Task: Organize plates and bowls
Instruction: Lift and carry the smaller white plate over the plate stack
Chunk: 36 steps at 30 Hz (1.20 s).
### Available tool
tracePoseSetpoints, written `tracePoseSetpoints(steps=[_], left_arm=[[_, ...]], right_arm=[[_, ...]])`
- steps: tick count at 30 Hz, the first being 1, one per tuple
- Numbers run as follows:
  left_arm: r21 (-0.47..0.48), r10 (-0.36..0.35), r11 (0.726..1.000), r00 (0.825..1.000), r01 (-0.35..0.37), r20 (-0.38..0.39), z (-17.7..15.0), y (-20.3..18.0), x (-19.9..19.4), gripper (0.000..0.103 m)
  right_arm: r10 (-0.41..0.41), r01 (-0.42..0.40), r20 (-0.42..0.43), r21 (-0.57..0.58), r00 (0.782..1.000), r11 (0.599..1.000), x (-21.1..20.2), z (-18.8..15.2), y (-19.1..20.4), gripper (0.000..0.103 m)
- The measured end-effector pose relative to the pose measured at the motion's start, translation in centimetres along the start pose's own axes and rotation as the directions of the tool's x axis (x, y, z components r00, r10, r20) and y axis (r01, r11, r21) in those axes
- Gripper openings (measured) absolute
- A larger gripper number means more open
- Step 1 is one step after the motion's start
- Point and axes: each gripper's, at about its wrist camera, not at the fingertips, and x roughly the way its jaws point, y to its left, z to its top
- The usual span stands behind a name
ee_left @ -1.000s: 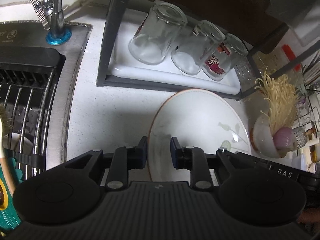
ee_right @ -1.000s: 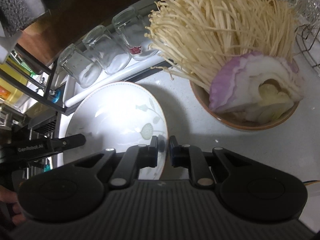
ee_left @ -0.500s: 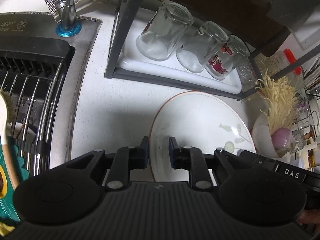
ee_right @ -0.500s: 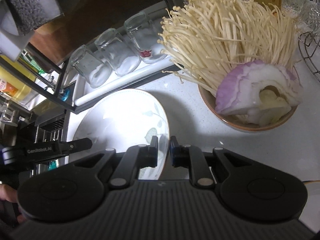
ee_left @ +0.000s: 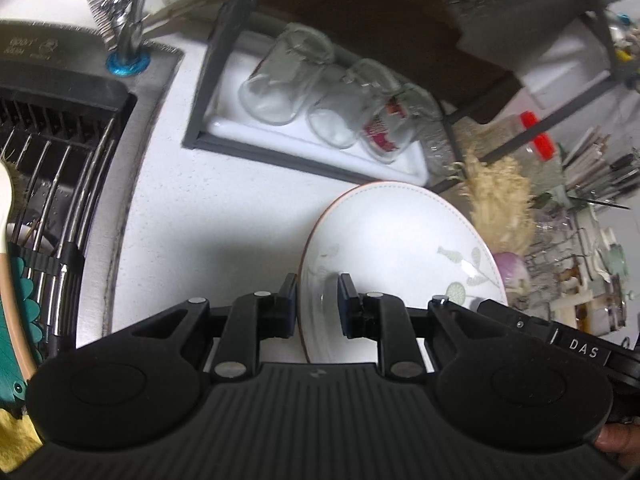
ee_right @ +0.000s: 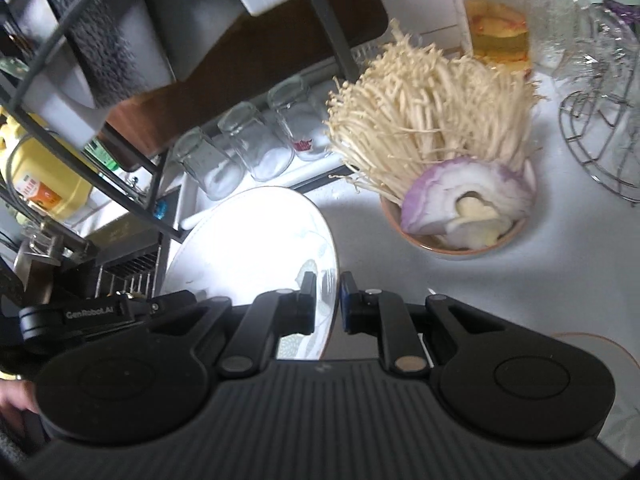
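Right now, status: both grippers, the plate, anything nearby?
Left gripper and right gripper each clamp an opposite rim of the white leaf-patterned plate. Brown bowl of enoki mushrooms and onion close beside it.

Right gripper (ee_right: 327, 294) clamped on the rim of a tilted white plate (ee_right: 256, 236) with leaf motif. Left gripper (ee_right: 100, 312) meets the plate's opposite side. Beside the plate: bowl (ee_right: 452, 248) of enoki mushrooms (ee_right: 432, 108) and cut onion (ee_right: 464, 200); three inverted glasses (ee_right: 248, 148) behind.
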Motion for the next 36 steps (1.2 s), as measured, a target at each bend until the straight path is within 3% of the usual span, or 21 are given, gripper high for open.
tracePoseSetpoints(steps=[7, 25, 36], left_arm=[[0.039, -0.04, 0.998, 0.999, 0.039, 0.006, -0.5, -2.7, -1.6, 0.023], [0.174, -0.157, 0.97, 0.984, 0.17, -0.085, -4.2, -9.4, -2.4, 0.023], [0.232, -0.133, 0.957, 0.975, 0.173, -0.177, -7.1, -12.8, 0.0, 0.023]], right_arm=[[-0.008, 0.006, 0.055, 0.039, 0.998, 0.999, -3.8, -0.9, -0.6, 0.015], [-0.151, 0.126, 0.158, 0.157, 0.976, 0.98, -12.2, -5.8, -3.4, 0.015], [-0.199, 0.156, 0.151, 0.257, 0.968, 0.954, -14.0, -9.0, -7.1, 0.015]])
